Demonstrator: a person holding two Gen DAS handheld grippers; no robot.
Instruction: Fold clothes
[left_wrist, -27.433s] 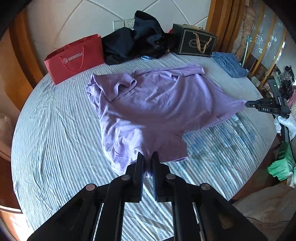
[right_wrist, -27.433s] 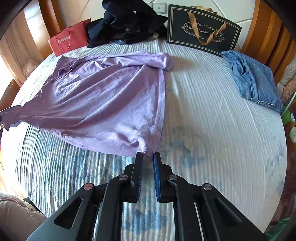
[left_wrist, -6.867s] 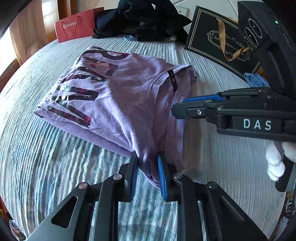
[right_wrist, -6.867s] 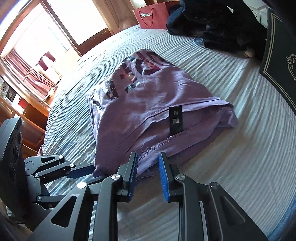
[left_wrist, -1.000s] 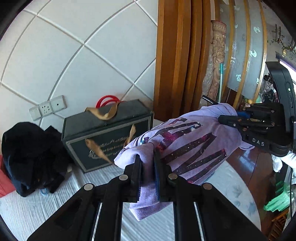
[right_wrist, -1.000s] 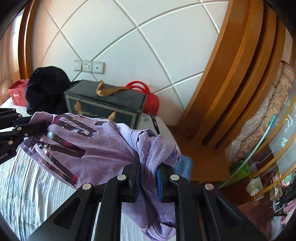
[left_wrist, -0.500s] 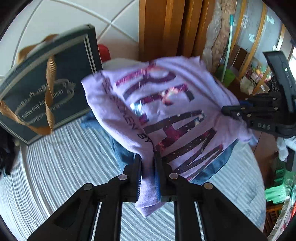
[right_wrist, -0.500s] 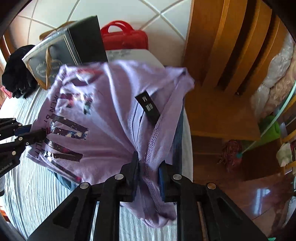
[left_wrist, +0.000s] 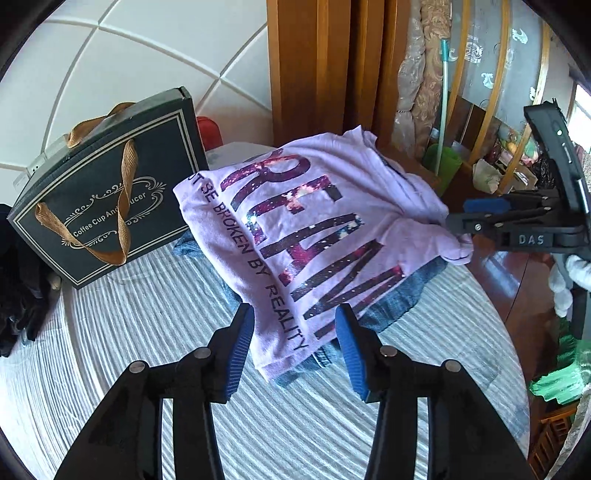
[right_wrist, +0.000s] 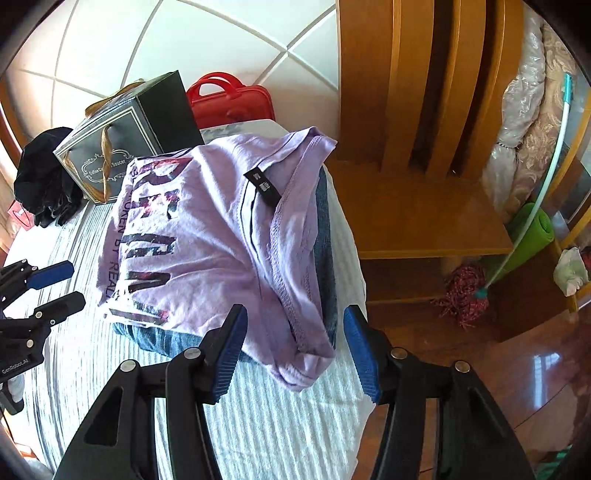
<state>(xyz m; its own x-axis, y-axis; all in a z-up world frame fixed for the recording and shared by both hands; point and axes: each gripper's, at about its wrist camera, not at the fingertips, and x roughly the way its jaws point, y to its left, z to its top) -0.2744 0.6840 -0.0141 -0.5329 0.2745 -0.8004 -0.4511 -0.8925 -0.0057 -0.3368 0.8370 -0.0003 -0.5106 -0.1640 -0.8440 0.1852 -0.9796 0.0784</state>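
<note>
The folded purple T-shirt with dark glitter lettering lies on top of folded blue jeans at the bed's far edge. It also shows in the right wrist view, over the jeans. My left gripper is open, its blue pads either side of the shirt's near edge, not gripping. My right gripper is open around the shirt's collar-side corner; it also shows in the left wrist view. The left gripper shows in the right wrist view, open.
A dark gift bag with gold ribbon handles stands left of the pile, with a red bag behind it. Dark clothes lie further left. The striped bed cover ends near a wooden headboard and wooden ledge.
Both grippers have opened and let go of the purple shirt, which now rests on the jeans. Half a second ago both were shut on it.
</note>
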